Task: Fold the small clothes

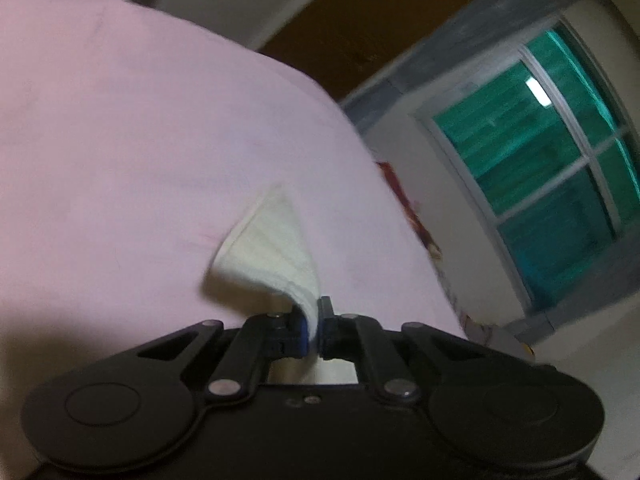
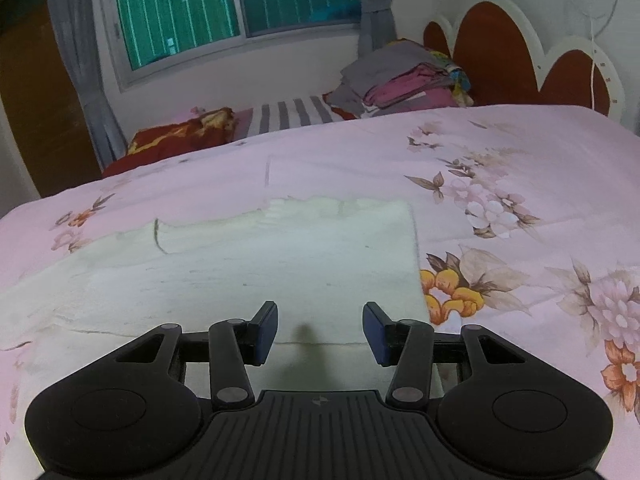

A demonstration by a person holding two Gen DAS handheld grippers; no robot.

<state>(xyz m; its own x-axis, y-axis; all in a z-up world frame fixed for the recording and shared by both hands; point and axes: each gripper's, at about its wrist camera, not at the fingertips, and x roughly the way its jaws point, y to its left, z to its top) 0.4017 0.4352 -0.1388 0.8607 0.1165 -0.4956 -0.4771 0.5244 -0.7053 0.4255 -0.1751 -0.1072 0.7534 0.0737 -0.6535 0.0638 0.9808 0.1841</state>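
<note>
A small cream-white ribbed garment (image 2: 280, 264) lies flat on the pink floral bedsheet (image 2: 520, 184) in the right wrist view. My right gripper (image 2: 320, 332) is open and empty, its blue pads just above the garment's near edge. In the left wrist view my left gripper (image 1: 314, 328) is shut on a corner of the cream garment (image 1: 272, 248) and holds it lifted off the pink sheet (image 1: 120, 140), so the cloth stands up in a pointed flap.
A pile of folded grey and pink clothes (image 2: 400, 80) sits at the far side by the red scalloped headboard (image 2: 520, 52). A red cushion (image 2: 180, 136) lies at the bed's far left. A window with green blinds (image 2: 224, 8) and grey curtains is behind.
</note>
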